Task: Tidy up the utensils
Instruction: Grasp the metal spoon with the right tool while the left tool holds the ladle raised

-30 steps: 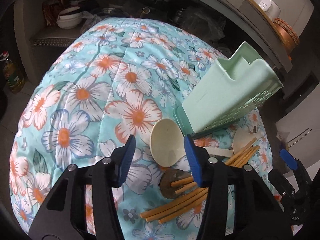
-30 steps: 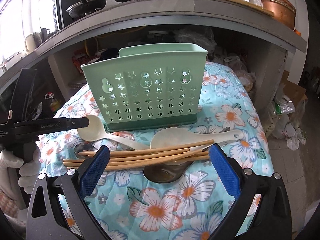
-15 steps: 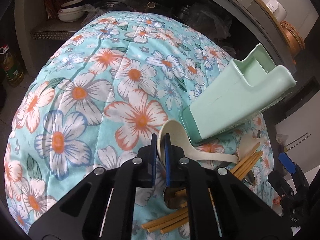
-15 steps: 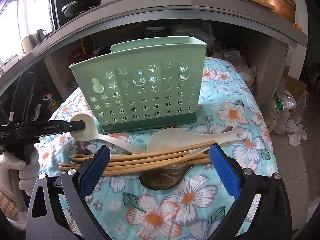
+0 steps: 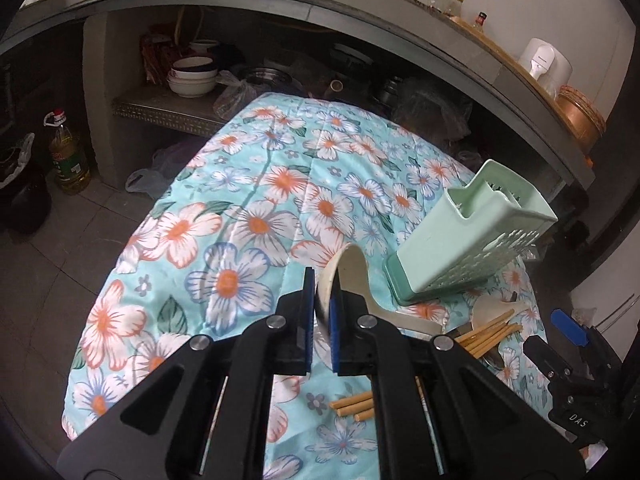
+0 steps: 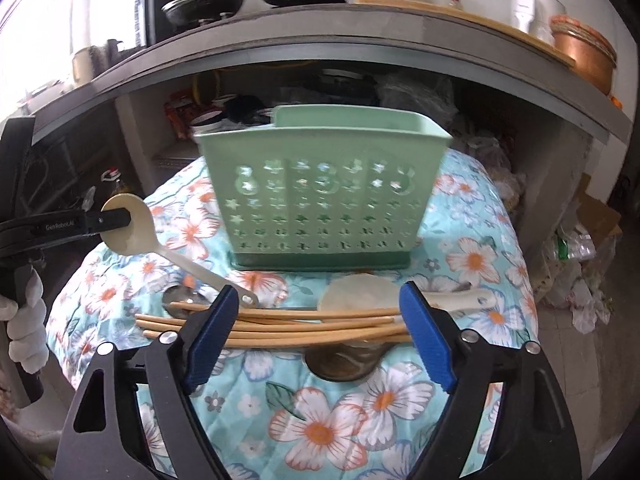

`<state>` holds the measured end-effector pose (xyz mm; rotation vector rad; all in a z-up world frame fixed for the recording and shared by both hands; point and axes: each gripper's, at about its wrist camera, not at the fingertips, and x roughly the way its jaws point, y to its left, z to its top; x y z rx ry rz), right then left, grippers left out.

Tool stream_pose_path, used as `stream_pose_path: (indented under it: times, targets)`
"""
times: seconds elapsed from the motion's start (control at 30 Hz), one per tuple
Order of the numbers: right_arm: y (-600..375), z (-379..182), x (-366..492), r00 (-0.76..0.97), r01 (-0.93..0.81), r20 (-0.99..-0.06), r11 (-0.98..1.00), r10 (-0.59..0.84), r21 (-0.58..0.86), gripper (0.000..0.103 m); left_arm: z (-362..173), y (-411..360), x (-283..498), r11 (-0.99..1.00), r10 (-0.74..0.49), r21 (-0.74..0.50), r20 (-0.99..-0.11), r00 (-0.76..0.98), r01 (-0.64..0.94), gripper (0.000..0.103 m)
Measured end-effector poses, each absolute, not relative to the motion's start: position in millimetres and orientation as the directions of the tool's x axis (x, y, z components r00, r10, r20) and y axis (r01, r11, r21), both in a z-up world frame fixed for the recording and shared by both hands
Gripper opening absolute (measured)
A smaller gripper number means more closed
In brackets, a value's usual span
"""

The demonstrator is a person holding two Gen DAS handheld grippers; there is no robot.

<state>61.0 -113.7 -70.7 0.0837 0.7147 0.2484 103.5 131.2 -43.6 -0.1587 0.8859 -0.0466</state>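
Note:
My left gripper (image 5: 322, 300) is shut on the bowl of a cream plastic spoon (image 5: 354, 270). The spoon is raised off the floral cloth (image 5: 240, 220), handle slanting down toward the pile. In the right wrist view the same spoon (image 6: 134, 236) hangs at the left from the left gripper (image 6: 116, 218). My right gripper (image 6: 320, 304) hovers low over a bundle of wooden chopsticks (image 6: 280, 326); its jaws are closing, with the sticks lying crosswise between them, untouched. A mint-green perforated utensil holder (image 6: 324, 192) stands upright behind. A second cream spoon (image 6: 360, 300) and a metal spoon (image 6: 344, 360) lie under the chopsticks.
A second metal spoon (image 6: 180, 300) lies at the chopsticks' left end. Beyond the table is a low shelf with stacked bowls (image 5: 192, 80). An oil bottle (image 5: 70, 152) stands on the floor at the left; plastic bags (image 6: 580, 264) lie at the right.
The left gripper shut on the cream spoon's bowl and lifted it up and away from the cloth. The right gripper's jaws narrowed around the chopsticks.

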Motion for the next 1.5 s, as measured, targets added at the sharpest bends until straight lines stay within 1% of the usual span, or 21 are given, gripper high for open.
stream_pose_path:
  times: [0.03, 0.13, 0.2, 0.23, 0.27, 0.3, 0.4, 0.63, 0.87, 1.03, 1.13, 1.17, 1.2, 1.3, 1.37, 1.4, 1.5]
  targets:
    - [-108.9, -68.9, 61.7, 0.725, -0.224, -0.633, 0.962, 0.273, 0.159, 0.075, -40.5, 134.7, 98.8, 0.987, -0.101, -0.159, -0.758, 0.645, -0.033, 0.005]
    - [-93.5, -67.0, 67.5, 0.706, -0.301, -0.624, 0.94, 0.334, 0.162, 0.066, -31.7, 143.9, 87.9, 0.985, -0.089, -0.167, -0.73, 0.678, -0.052, 0.005]
    - [-82.6, -68.7, 75.8, 0.689, -0.336, -0.632, 0.929, 0.354, 0.153, 0.056, -25.4, 153.9, 86.6, 0.98, -0.089, -0.186, -0.703, 0.706, -0.062, 0.005]
    - [-76.3, -70.5, 81.8, 0.674, -0.352, -0.643, 0.923, 0.364, 0.154, 0.053, -22.3, 157.1, 82.2, 0.979, -0.08, -0.189, -0.692, 0.718, -0.073, 0.005]
    - [-70.3, -74.4, 90.2, 0.65, -0.365, -0.663, 0.918, 0.371, 0.156, 0.047, -18.8, 162.4, 81.1, 0.976, -0.082, -0.204, -0.676, 0.732, -0.079, 0.005]
    - [-65.8, -77.3, 96.5, 0.633, -0.376, -0.675, 0.913, 0.379, 0.16, 0.044, -16.6, 166.2, 80.2, 0.973, -0.08, -0.213, -0.665, 0.743, -0.085, 0.005]
    - [-55.3, -86.5, 112.7, 0.596, -0.39, -0.712, 0.909, 0.371, 0.148, 0.039, -12.9, 174.5, 75.7, 0.972, -0.056, -0.209, -0.65, 0.758, -0.108, 0.005]
    - [-51.6, -116.5, 136.8, 0.464, -0.393, -0.809, 0.902, 0.361, 0.177, 0.033, -19.2, 184.7, 78.8, 0.963, -0.052, -0.235, -0.648, 0.76, -0.135, 0.005]
    - [-64.9, -121.4, 107.1, 0.439, -0.395, -0.828, 0.903, 0.349, 0.171, 0.032, -31.2, 187.2, 87.6, 0.957, -0.073, -0.257, -0.659, 0.749, -0.133, 0.005]
    - [-63.5, -122.8, 93.1, 0.45, -0.426, -0.834, 0.898, 0.319, 0.113, 0.033, -35.4, 189.0, 91.1, 0.954, -0.087, -0.27, -0.664, 0.743, -0.129, 0.005]
    - [-53.9, -116.1, 87.9, 0.467, -0.499, -0.831, 0.866, 0.303, 0.035, 0.033, -36.5, 191.0, 90.8, 0.952, -0.087, -0.275, -0.664, 0.743, -0.135, 0.005]
    - [-44.2, -113.1, 85.2, 0.475, -0.523, -0.827, 0.852, 0.301, 0.009, 0.035, -36.5, 191.9, 90.0, 0.951, -0.086, -0.277, -0.663, 0.743, -0.137, 0.005]
    - [-36.0, -110.8, 81.2, 0.478, -0.567, -0.825, 0.823, 0.3, -0.03, 0.04, -36.7, 193.0, 89.4, 0.95, -0.082, -0.278, -0.663, 0.744, -0.142, 0.005]
    - [-15.2, -110.9, 68.3, 0.488, -0.674, -0.828, 0.722, 0.276, -0.156, 0.042, -36.3, 197.4, 88.6, 0.945, -0.077, -0.286, -0.661, 0.746, -0.156, 0.005]
    - [-2.8, -113.2, 60.8, 0.513, -0.735, -0.823, 0.621, 0.246, -0.272, 0.043, -36.6, 199.7, 88.5, 0.944, -0.073, -0.288, -0.661, 0.747, -0.163, 0.005]
    - [1.7, -112.0, 56.2, 0.52, -0.747, -0.82, 0.594, 0.241, -0.299, 0.045, -36.8, 200.4, 88.9, 0.943, -0.074, -0.29, -0.662, 0.746, -0.164, 0.005]
    - [13.8, -111.8, 57.3, 0.523, -0.786, -0.817, 0.507, 0.241, -0.353, 0.045, -37.9, 201.3, 89.4, 0.941, -0.073, -0.293, -0.663, 0.745, -0.168, 0.006]
